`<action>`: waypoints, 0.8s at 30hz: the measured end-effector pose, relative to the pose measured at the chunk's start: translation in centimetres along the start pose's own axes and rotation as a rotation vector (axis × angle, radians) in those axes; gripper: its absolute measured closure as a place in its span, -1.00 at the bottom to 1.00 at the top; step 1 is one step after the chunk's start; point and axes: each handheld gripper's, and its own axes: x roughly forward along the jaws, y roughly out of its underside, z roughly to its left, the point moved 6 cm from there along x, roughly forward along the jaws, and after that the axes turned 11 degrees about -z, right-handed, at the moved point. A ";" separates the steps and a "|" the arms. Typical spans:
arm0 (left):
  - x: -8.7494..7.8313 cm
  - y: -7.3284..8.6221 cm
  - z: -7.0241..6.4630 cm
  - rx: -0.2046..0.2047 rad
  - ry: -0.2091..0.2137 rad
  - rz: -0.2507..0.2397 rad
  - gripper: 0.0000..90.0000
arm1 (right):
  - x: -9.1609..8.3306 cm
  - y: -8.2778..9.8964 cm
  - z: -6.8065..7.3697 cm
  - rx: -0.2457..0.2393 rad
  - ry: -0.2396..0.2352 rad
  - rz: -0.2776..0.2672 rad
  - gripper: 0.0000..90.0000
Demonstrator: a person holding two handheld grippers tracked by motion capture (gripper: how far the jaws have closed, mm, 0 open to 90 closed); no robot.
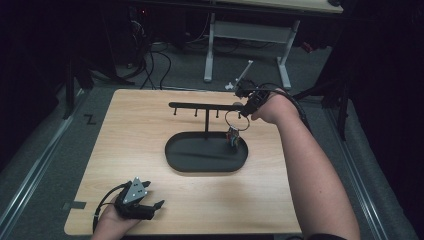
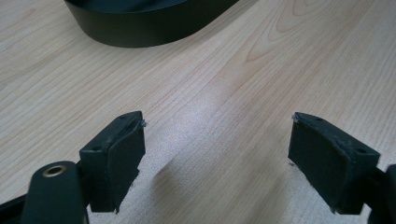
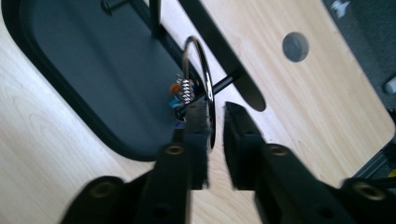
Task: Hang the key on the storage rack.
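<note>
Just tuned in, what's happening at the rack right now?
The right hand-held gripper is at the end of the black hook rack, where a metal key ring hangs from a peg over the oval tray. Its jaws stand slightly apart with the ring's wire between them, so it looks just let go. The left hand-held gripper rests open on the wooden table, holding nothing.

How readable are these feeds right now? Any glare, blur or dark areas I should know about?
High view: room around the table is nearly black, while the wooden top is evenly lit. Left gripper view: sharp wood grain, with a pale sheen between the fingers. Right gripper view: the near fingers are blurred; the metal ring catches a bright glint.
</note>
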 end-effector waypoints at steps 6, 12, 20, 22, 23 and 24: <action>0.1 -0.1 -0.2 0.006 0.003 0.004 -0.57 | -0.7 1.1 0.3 0.016 0.024 -0.020 0.58; 0.2 -0.1 -0.3 0.008 0.006 0.009 -0.57 | -1.1 2.5 0.3 0.048 0.034 -0.042 0.43; 0.4 -0.1 -0.5 0.012 0.009 0.011 -0.57 | -1.0 5.9 0.1 0.125 0.065 -0.069 0.22; 0.4 -0.1 -0.5 0.011 0.009 0.011 -0.57 | -0.6 7.2 0.0 0.164 0.073 -0.076 0.18; 0.4 -0.1 -0.5 0.011 0.009 0.011 -0.57 | -0.6 7.2 0.0 0.164 0.073 -0.076 0.18; 0.4 -0.1 -0.5 0.011 0.009 0.012 -0.57 | -0.3 8.0 0.1 0.177 0.077 -0.083 0.15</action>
